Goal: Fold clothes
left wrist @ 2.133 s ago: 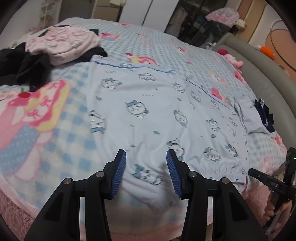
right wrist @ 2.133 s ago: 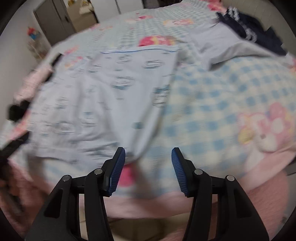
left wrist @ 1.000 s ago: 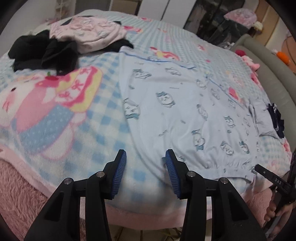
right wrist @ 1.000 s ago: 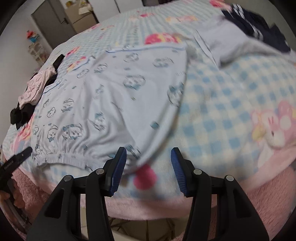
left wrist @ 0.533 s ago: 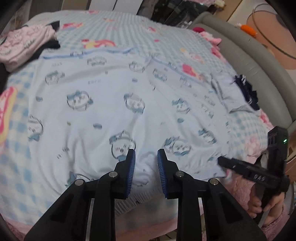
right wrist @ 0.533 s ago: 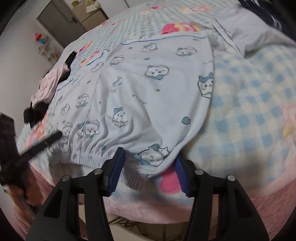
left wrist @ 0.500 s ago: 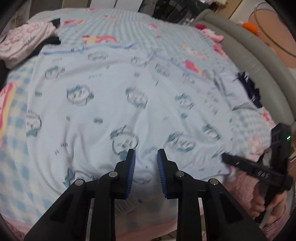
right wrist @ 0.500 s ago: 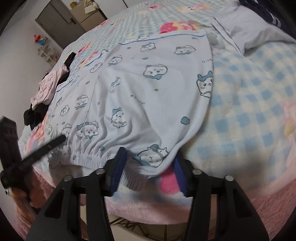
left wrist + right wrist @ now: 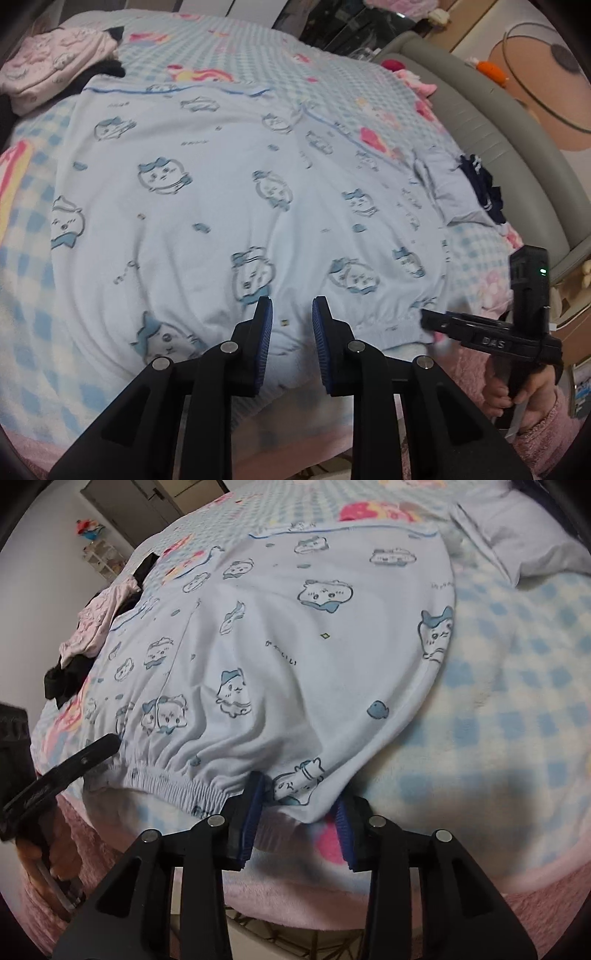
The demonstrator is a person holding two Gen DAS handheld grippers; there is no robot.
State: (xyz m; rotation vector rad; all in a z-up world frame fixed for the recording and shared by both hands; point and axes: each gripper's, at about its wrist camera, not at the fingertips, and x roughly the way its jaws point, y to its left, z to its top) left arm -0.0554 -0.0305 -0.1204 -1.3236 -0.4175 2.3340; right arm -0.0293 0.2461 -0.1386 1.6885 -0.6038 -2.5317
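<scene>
Plainly, "DAS" marks the right gripper [image 9: 428, 321] beside pajama pants [image 9: 229, 192].

We are seeing the printed garment [image 9: 221, 192] lying spread flat on the bed [image 9: 258, 48], its gathered waistband [image 9: 173, 779] at the near edge. The left hand-held gripper [image 9: 291, 314] is sitting over the waistband's middle. The right hand-held gripper [image 9: 299, 801] is straddling the waistband's right corner. A heap of clothes [image 9: 51, 62] is lying at the far left of the bed. A folded garment [image 9: 458, 192] is lying to the right, near the bed's padded frame [image 9: 517, 147].
</scene>
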